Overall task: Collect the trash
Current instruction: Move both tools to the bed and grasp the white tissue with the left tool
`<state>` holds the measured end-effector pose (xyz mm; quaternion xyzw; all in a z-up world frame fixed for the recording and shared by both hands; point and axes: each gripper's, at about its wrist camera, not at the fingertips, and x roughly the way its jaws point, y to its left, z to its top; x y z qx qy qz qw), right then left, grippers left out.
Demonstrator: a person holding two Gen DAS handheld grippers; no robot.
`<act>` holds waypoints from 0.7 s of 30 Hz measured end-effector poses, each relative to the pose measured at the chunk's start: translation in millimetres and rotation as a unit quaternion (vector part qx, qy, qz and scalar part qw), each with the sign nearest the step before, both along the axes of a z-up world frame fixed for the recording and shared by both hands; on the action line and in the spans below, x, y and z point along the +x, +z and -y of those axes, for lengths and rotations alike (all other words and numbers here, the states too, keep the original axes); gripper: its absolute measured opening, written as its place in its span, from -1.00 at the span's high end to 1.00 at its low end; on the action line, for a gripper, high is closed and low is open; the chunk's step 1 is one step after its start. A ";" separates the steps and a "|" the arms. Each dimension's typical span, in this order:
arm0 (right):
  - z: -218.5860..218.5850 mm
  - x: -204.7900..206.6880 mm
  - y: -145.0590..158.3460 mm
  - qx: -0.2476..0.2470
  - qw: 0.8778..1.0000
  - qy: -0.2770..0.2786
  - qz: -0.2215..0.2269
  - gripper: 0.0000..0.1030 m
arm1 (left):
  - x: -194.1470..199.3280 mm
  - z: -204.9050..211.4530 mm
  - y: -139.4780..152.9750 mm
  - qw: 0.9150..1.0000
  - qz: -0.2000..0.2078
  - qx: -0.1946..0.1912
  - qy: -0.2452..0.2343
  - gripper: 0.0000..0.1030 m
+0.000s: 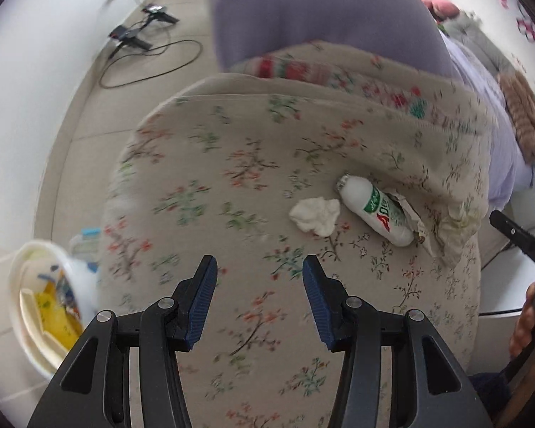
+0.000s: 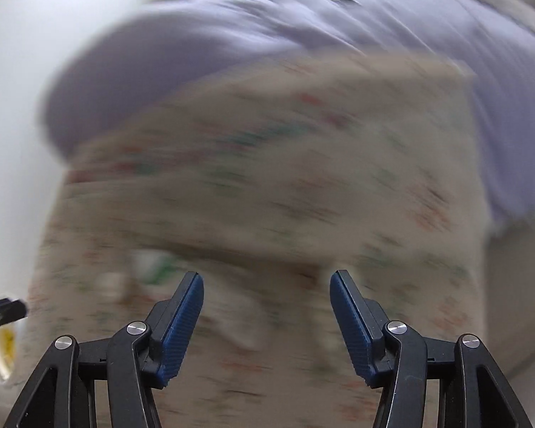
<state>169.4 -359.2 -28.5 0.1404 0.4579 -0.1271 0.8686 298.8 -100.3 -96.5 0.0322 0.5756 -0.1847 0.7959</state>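
A crumpled white tissue lies on the floral blanket, with a small white bottle with a green and red label right beside it and a torn wrapper under the bottle's far side. My left gripper hangs open over the blanket, short of the tissue, nothing between its blue pads. The right wrist view is heavily blurred; my right gripper is open and empty above the same blanket, and a smeared white and green shape shows to its left. The other gripper's black tip enters at the right edge.
A white bin holding yellow and other trash stands on the floor at the left, a clear bottle beside it. A lilac pillow lies beyond the blanket. Cables and black devices sprawl on the tiled floor near the wall.
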 end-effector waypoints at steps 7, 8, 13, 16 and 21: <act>52.4 -4.0 -35.5 0.062 0.995 -0.045 -0.061 -0.24 | 18.3 48.4 -30.3 1.000 -0.014 0.002 -0.017 -0.03; 55.1 -2.1 -40.7 0.066 0.995 -0.046 -0.065 -0.24 | 20.1 54.1 -34.0 1.000 -0.016 0.002 -0.020 -0.03; 49.0 3.7 -43.3 0.074 0.994 -0.033 -0.068 -0.24 | 28.7 75.0 -50.2 0.999 -0.019 0.021 -0.022 -0.03; 54.6 2.5 -50.2 0.076 0.995 -0.023 -0.065 -0.24 | 35.6 76.5 -58.2 1.000 -0.014 0.018 -0.009 -0.01; 53.7 6.5 -53.2 0.080 0.994 -0.021 -0.074 -0.24 | 45.9 68.8 -55.5 1.000 -0.008 -0.020 0.013 0.55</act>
